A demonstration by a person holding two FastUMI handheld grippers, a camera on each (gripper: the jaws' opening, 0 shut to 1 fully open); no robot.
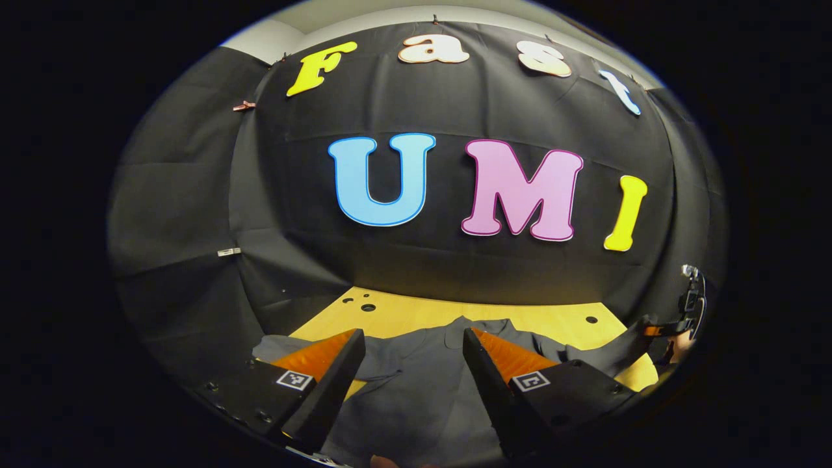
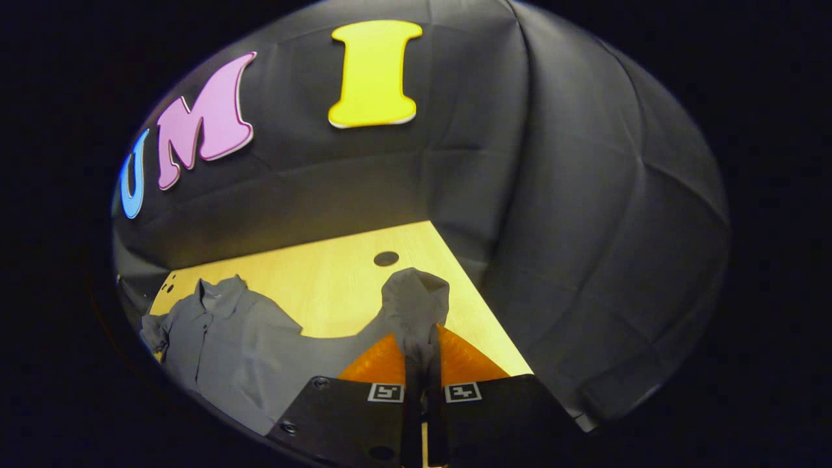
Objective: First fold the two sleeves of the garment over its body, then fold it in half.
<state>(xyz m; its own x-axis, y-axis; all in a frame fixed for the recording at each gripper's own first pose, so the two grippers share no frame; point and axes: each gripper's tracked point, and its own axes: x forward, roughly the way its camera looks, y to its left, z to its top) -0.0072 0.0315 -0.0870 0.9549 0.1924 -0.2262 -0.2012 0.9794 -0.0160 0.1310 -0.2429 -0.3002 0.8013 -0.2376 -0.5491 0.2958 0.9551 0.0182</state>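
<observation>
**Inspector A:** Nearest in the left gripper view: the left gripper [image 1: 412,351], its two fingers spread wide apart with nothing between them. Below and beyond them lies the grey, soft woven collared shirt [image 1: 416,390], spread on the pale yellow wooden tabletop [image 1: 416,315].

**Inspector B:** In the right gripper view, the nearest item is the right gripper [image 2: 421,364]. Its fingers are clenched together on the shirt's right sleeve [image 2: 416,302], both pressing the cloth. The sleeve end bunches into a rounded lump above the fingertips.

**Inspector A:** Surroundings?

**Inspector B:** Black cloth walls, creased, on the far side and to the right. The tabletop is smooth, with a light grain and round dark holes [image 2: 386,259] near its back edge. Nothing stands on the board between the gripper and the shirt body.

**Inspector A:** Where is the garment from your side?

**Inspector B:** The body lies to the left, collar [image 2: 208,289] toward the back wall and button placket visible, the cloth wrinkled. The pinched sleeve stretches from the shoulder to the fingers, raised off the table.

**Inspector A:** At the right edge of the left gripper view, that same sleeve is drawn up toward the other gripper and part of a hand [image 1: 679,344]. The other sleeve [image 1: 279,348] lies flat, out to the left of the body.
</observation>
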